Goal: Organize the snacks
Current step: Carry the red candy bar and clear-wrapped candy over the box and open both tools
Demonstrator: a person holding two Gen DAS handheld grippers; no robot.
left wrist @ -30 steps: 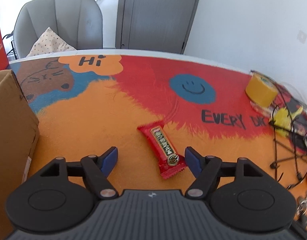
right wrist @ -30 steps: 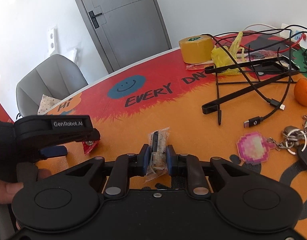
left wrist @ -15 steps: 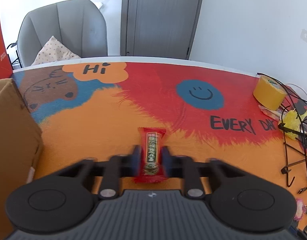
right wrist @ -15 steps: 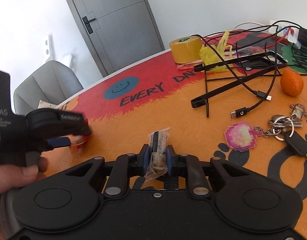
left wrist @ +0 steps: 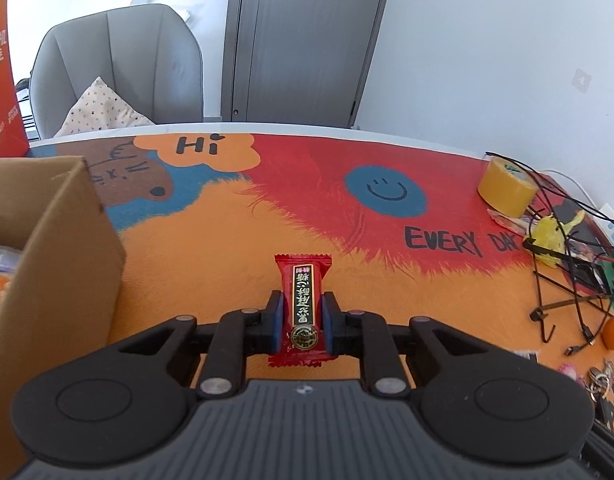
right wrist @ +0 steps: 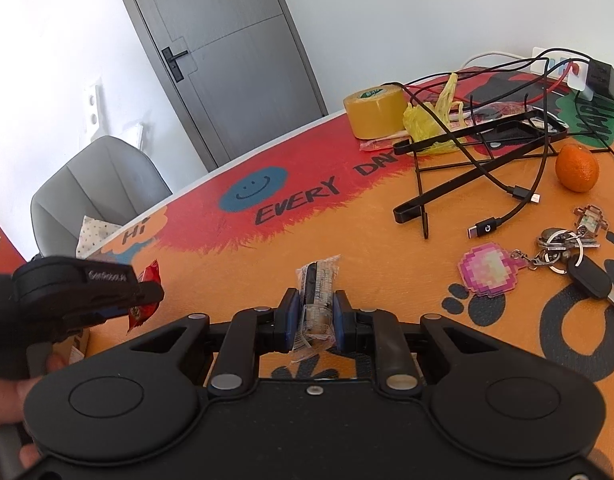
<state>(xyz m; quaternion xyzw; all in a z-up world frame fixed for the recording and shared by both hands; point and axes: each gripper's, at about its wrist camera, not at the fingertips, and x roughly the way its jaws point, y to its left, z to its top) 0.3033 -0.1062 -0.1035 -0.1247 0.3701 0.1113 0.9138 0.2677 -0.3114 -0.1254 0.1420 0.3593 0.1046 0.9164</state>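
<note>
— Above the bench [left wrist: 211, 248], what did each hand-held gripper hold?
— Left hand-held gripper [left wrist: 303, 322] pinched the red snack [left wrist: 303, 300]; right hand-held gripper [right wrist: 315, 316] pinched the clear-wrapped snack [right wrist: 317, 300].
— Risk?
— Slick wrappers might slip before reaching the cardboard box [left wrist: 63, 240].

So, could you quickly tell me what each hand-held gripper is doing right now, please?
Left hand-held gripper: closed on the red snack.
Right hand-held gripper: closed on the clear-wrapped snack.
</note>
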